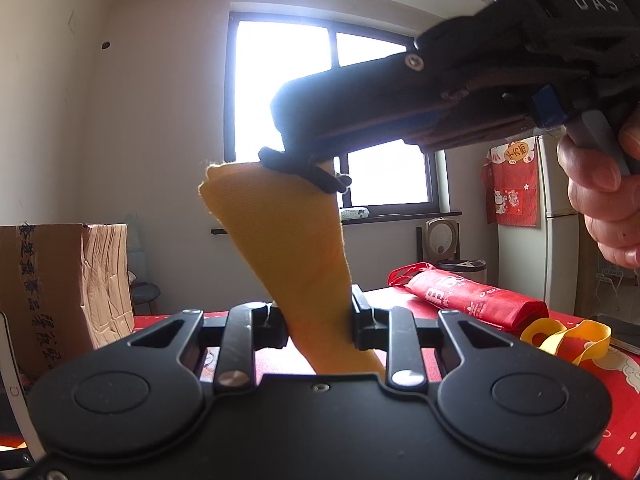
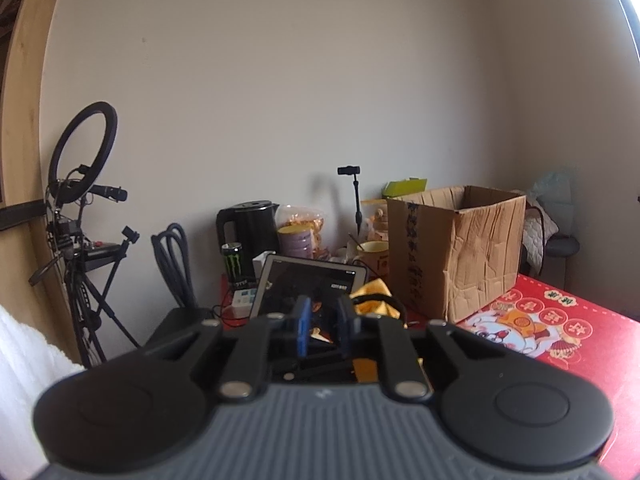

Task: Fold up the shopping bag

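To the left of my left tongs (image 1: 318, 320) stands a cardboard box (image 1: 64, 292). Those tongs pinch the rolled yellow shopping bag (image 1: 280, 248) upright above the bench (image 1: 600, 380). My right tongs (image 1: 304, 148), barely parted, touch a black band (image 1: 304, 170) at its top; I should seat that band squarely before releasing.

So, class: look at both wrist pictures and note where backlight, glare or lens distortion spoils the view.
Left wrist view: the bright window is blown out and leaves the right tongs a dark silhouette above the yellow bag. Right wrist view: even, dim light, a glare streak at the top right corner, and the fisheye bends the wooden frame into a curve.
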{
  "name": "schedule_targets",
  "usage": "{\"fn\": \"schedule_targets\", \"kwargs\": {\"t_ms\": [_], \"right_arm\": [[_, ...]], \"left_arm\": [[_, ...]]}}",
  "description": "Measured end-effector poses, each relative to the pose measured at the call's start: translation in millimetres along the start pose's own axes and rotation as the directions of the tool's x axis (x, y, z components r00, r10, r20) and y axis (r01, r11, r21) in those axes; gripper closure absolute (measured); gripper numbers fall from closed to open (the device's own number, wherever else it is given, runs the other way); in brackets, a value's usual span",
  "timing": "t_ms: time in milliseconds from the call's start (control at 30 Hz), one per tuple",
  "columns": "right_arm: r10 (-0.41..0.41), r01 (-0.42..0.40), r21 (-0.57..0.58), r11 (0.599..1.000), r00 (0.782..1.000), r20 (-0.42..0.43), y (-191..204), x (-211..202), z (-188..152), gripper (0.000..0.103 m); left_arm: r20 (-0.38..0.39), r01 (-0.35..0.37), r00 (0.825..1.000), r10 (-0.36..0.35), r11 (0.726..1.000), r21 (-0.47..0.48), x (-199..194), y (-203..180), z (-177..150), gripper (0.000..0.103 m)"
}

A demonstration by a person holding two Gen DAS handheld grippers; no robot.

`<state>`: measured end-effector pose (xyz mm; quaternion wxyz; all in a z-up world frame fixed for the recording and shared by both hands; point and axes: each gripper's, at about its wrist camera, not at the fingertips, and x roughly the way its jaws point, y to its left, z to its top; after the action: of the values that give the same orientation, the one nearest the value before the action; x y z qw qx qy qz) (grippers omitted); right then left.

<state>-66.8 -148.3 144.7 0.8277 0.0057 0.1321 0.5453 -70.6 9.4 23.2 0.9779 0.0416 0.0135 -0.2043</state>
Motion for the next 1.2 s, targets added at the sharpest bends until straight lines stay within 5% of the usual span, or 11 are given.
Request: {"fn": "schedule_targets", "kwargs": {"t_ms": [133, 333, 700, 1067, 1200], "right_arm": [[-0.032, 0.033, -0.023, 0.999, 0.998, 0.053, -3, -14, 11, 0.094], [-0.064, 0.062, -0.037, 0.997, 0.996, -0.058, -2, -10, -1, 0.097], [-0.058, 0.057, -0.015, 0.998, 0.994, -0.089, -2, -10, -1, 0.093], [-0.112, 0.108, -0.035, 0.994, 0.981, -0.16, 10, -24, 4, 0.081], [-0.106, 0.103, -0.024, 0.994, 0.973, -0.205, 10, -23, 9, 0.079]], "left_arm": [[-0.003, -0.001, 1.0, 0.001, 1.0, -0.004, 0, 2, -2, 0.075], [0.007, 0.001, 1.0, -0.001, 1.0, -0.008, -2, 3, -4, 0.075], [0.056, -0.018, 0.998, 0.011, 0.992, 0.128, -11, -15, -7, 0.076], [0.123, -0.027, 0.992, -0.019, 0.931, 0.365, -23, -57, -12, 0.078], [0.155, -0.027, 0.986, -0.056, 0.874, 0.485, -29, -70, -18, 0.078]]}}
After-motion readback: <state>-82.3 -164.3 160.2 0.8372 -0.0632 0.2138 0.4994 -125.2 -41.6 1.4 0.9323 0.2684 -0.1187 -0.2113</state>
